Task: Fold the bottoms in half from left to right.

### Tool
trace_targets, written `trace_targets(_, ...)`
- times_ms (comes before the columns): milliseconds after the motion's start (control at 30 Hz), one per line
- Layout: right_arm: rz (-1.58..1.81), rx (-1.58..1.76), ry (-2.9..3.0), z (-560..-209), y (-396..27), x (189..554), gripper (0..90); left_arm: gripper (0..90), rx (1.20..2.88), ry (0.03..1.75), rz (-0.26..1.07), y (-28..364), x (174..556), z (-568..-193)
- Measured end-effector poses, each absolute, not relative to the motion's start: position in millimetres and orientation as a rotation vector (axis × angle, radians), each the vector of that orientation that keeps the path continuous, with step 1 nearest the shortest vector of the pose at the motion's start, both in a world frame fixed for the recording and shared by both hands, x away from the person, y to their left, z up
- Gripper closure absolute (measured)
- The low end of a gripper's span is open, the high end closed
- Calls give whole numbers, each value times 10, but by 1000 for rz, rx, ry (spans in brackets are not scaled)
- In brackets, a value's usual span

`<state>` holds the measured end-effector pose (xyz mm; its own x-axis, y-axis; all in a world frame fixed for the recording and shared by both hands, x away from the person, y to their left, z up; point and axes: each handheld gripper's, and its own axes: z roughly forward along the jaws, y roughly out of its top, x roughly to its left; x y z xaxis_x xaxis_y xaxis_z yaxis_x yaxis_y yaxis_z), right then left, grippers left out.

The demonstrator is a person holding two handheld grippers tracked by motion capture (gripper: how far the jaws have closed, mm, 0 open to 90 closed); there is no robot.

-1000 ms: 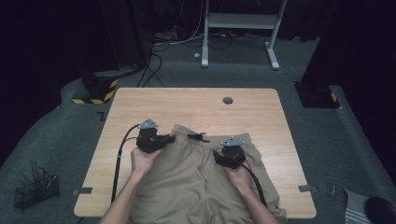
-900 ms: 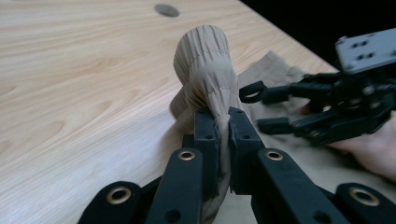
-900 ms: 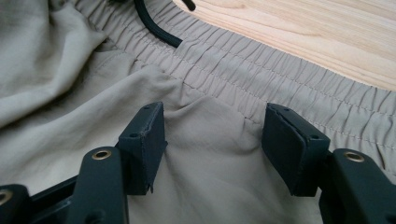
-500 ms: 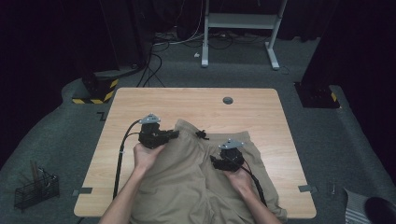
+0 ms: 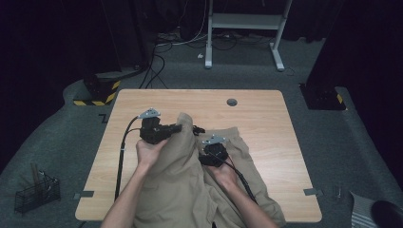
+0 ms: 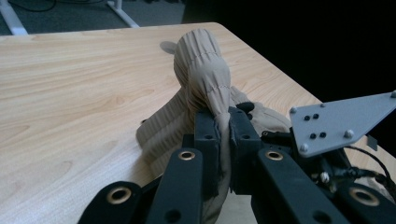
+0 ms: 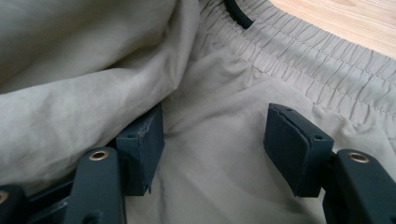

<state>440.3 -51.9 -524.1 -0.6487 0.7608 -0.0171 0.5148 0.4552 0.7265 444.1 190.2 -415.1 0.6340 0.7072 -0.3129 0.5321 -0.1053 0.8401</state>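
Shorts (image 5: pixel 190 185), tan, elastic-waisted, lie bunched on the table (image 5: pixel 266 118) at its near edge, between the person's forearms, spilling over that edge. Left gripper (image 5: pixel 177 128) has its jaws clamped on a pinched fold of the waistband, lifted clear of the wood. Right gripper (image 5: pixel 205 159) sits low on the fabric just beside the black drawcord (image 7: pixel 238 16), jaws spread wide, pads (image 7: pixel 294 144) gripping nothing.
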Motion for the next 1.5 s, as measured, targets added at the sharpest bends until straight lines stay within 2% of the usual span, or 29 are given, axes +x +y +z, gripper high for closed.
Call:
trace_targets(367, 1092, 1025, 2426, -5098, -821, 4070, 364, 844, 1776, 1024, 236, 1894, 4476, -4122)
trace_targets(500, 1033, 963, 2437, -5241, -624, 4094, 348, 844, 1772, 1016, 232, 1869, 4490, -4100)
trace_targets(800, 1025, 1013, 2428, -5242, -137, 4341, 342, 843, 1815, 1021, 286, 1741, 4615, -3998)
trace_targets(1033, 1068, 969, 2411, -5019, -494, 4088, 362, 843, 1816, 1043, 297, 1739, 4650, -4052)
trace_targets(1200, 1012, 1006, 2441, -5115, -781, 4090, 357, 842, 1811, 1047, 295, 1712, 4678, -4053)
trace_targets(1500, 1016, 1023, 2396, -5245, -460, 4328, 347, 842, 1838, 1045, 320, 1561, 4801, -4000)
